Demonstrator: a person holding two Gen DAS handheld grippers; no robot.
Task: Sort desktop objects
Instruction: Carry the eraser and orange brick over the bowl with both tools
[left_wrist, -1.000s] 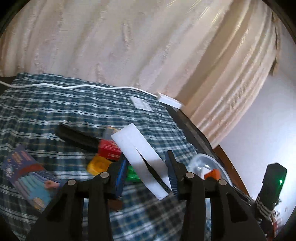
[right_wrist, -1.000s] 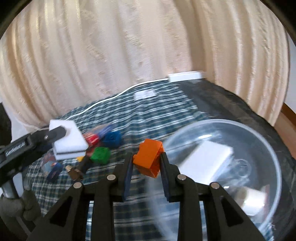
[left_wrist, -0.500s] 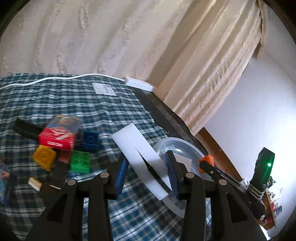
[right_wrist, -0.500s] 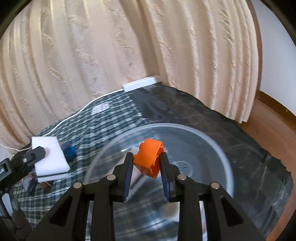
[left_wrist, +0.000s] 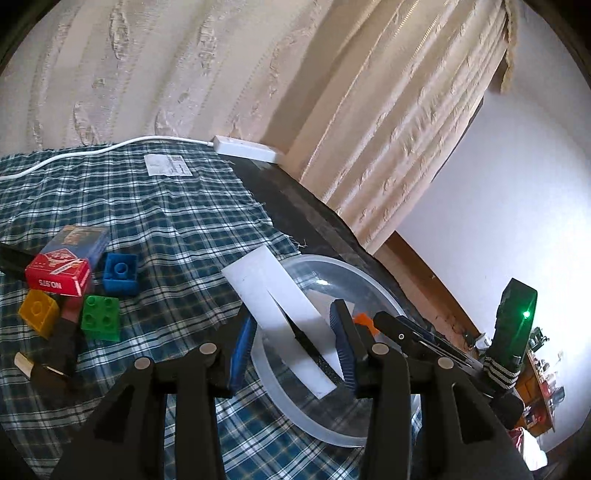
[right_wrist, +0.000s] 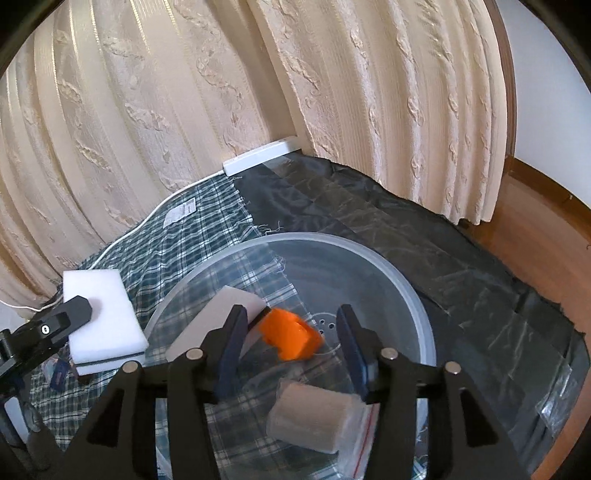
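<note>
We hold the right gripper (right_wrist: 291, 347) over the clear bowl (right_wrist: 413, 295), its jaws having just been opening; they now stand spread, and the orange block (right_wrist: 290, 334) sits between them, blurred and clear of both pads. It is tilted, its long axis running from upper left to lower right in the right wrist view. Whether it touches the bowl's floor yet we cannot tell.

In the bowl, a white sponge (right_wrist: 221, 317) lies at the left, its long axis slanting from near left to far right, and a pale roll in a plastic bag (right_wrist: 314, 417) lies at the near side, its long axis running left to right.

Our left gripper (left_wrist: 291, 347) pinches a second sponge (left_wrist: 269, 291), a flat white slab with a dark underside. Its long axis points from the near right up to the far left, and its far end stands out past the fingertips, over the bowl's left rim (left_wrist: 273, 391).

On the plaid cloth (left_wrist: 177, 214), well left of the bowl, sit a blue block (left_wrist: 120, 273), a green block (left_wrist: 100, 322), a yellow block (left_wrist: 38, 312) and a red card box (left_wrist: 59, 278), close together, the red box leaning on a blue box (left_wrist: 83, 240) behind it. A power strip (left_wrist: 245, 148) lies at the far edge by the curtain (left_wrist: 184, 74), its long axis running left to right, with its cord (left_wrist: 74, 155) trailing left.
</note>
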